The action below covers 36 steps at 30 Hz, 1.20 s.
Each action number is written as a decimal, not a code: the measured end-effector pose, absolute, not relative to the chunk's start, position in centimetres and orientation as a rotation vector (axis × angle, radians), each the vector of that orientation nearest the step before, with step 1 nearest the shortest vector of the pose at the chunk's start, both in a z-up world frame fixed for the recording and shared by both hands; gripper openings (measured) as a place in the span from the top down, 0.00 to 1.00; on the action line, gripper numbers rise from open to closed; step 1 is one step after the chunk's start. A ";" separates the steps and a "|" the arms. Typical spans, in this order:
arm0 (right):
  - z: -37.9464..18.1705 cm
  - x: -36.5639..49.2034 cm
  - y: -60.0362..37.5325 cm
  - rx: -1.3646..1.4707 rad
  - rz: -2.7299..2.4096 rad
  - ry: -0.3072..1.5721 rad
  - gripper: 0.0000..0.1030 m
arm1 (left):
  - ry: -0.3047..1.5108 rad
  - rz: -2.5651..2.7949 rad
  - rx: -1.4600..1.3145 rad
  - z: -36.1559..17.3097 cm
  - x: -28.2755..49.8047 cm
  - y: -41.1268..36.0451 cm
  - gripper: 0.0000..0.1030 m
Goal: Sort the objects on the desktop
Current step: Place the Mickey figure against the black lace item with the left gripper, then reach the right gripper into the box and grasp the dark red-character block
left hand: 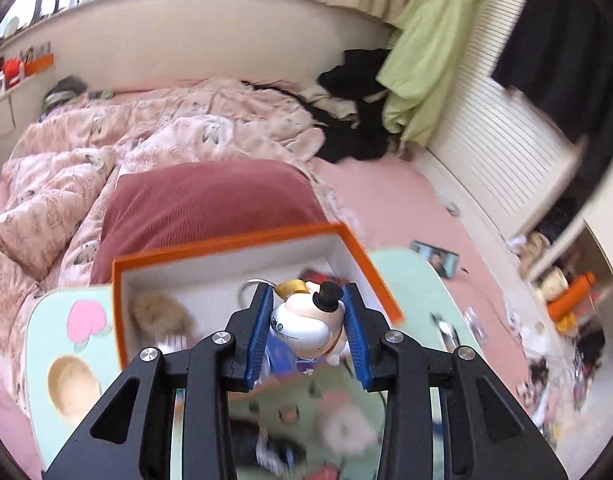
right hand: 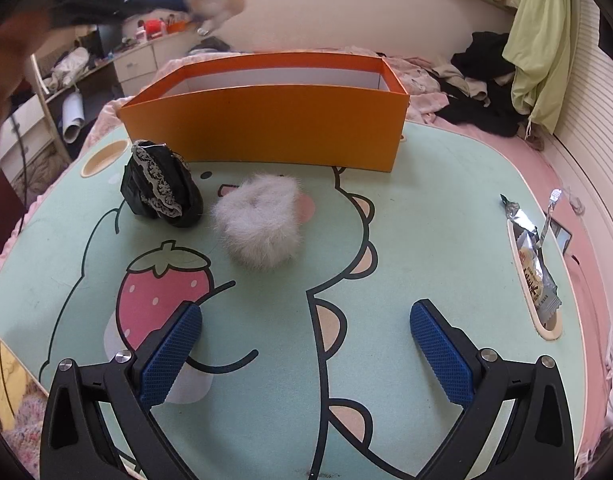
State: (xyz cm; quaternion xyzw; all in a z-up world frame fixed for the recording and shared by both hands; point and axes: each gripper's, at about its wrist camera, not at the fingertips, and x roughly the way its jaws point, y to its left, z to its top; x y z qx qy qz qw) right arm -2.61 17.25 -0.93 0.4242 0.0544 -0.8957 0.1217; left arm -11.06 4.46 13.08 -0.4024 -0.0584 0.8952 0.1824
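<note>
Over the lap desk on the bed, I hold my left gripper (left hand: pixel 309 300) above the orange box (left hand: pixel 242 242), its blue pads pinching a small white figurine keychain (left hand: pixel 306 322) with a black top hat. The toy's body runs along the fingers, hat end pointing away from me and out over the box's open white interior, so the drop lies straight ahead and below rather than to either side. A brown furry item (left hand: pixel 160 312) already sits in the near-left part of the box; a dark-and-red object further right is too blurred to name. My right gripper (right hand: pixel 306 348) hangs low over the near part of the mint-green desk (right hand: pixel 426 208), jaws spread wide and empty. From it, the white fluffy pompom (right hand: pixel 260 222) lies ahead and slightly left, and the black lace-trimmed pouch (right hand: pixel 160 188) further left, both just in front of the box's near wall. A foil snack packet (right hand: pixel 534 264) rests in the slot at the desk's right edge. I judge the right hand nearer the pompom.
</note>
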 end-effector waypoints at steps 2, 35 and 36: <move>-1.0 -2.6 17.3 1.238 -2.615 0.159 0.00 | -0.156 2.491 -1.152 11.8 -9.5 4.5 0.64; -1.1 -2.5 17.6 1.241 -2.627 0.153 0.00 | 0.089 2.696 -1.332 1.1 1.1 2.4 0.00; -1.1 -2.4 17.7 1.241 -2.629 0.157 0.00 | 0.074 2.719 -1.328 1.0 0.9 2.0 0.00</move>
